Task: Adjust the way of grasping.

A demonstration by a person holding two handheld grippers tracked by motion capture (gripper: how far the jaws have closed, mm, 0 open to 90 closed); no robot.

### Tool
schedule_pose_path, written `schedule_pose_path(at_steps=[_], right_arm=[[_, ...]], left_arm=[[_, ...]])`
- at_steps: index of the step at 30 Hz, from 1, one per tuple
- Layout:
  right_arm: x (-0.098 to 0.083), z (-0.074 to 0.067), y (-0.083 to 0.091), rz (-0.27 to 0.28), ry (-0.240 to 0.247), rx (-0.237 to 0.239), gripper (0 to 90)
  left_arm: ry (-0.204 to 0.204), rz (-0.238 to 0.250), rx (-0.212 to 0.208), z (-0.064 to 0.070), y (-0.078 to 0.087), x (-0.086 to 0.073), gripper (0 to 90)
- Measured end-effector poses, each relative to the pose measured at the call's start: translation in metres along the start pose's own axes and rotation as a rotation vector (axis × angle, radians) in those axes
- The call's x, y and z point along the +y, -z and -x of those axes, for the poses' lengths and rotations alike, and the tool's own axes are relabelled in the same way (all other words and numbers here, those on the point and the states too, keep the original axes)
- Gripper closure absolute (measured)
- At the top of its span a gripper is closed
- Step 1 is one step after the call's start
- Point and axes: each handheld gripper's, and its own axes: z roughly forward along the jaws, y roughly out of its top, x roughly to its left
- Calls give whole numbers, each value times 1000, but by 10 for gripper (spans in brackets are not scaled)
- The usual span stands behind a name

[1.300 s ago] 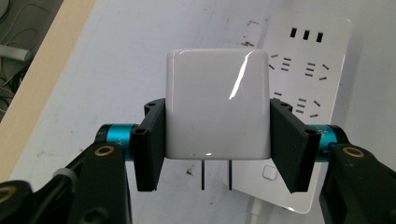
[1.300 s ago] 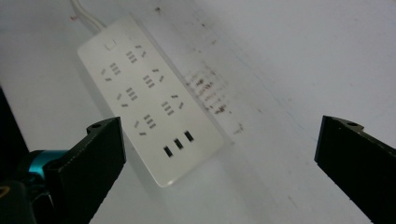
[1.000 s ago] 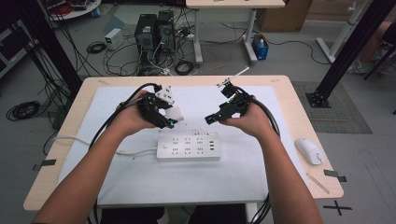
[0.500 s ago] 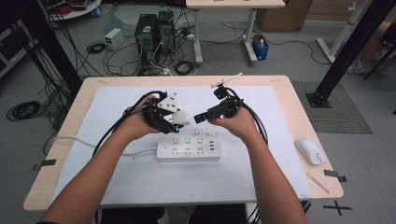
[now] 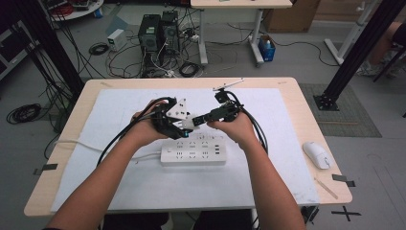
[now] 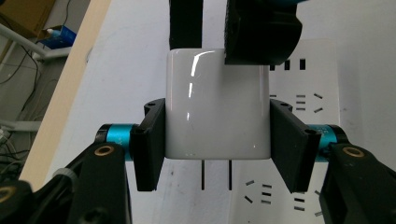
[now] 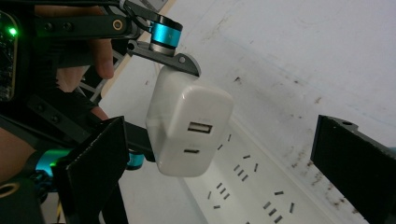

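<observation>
No readable text, label, brand or number on anything in view.

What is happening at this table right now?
A person works with two handheld grippers above a white power strip. The left gripper is shut on a white USB charger, its two prongs pointing down toward the strip. The right gripper is open, one jaw on each side of the charger without pressing it. The charger is not yet plugged in.

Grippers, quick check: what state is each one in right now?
Left gripper: closed on the white charger, above the power strip.
Right gripper: open, jaws on either side of the charger, not pressing it.
</observation>
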Motion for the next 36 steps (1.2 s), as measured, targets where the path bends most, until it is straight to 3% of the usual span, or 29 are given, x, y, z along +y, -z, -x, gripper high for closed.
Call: schedule_pose_path(at_steps=[3,10,12,21,22,36], right_arm=[[0,1,-2,16,-23,34,54],[-1,3,-11,26,-50,56,81],[-2,5,-12,45,-56,75,155],[-3,8,-15,70,-107,129,204],[-3,8,-14,67,-110,128,253],[-4,9,-20,83,-131,183,360]], left_arm=[[-4,1,6,1,0,0,425],[-12,-1,12,2,0,1,425],[-15,-4,18,3,1,1,425],[-26,-8,28,4,0,2,425],[-26,-5,36,4,0,2,425],[-27,-10,51,5,0,3,425]])
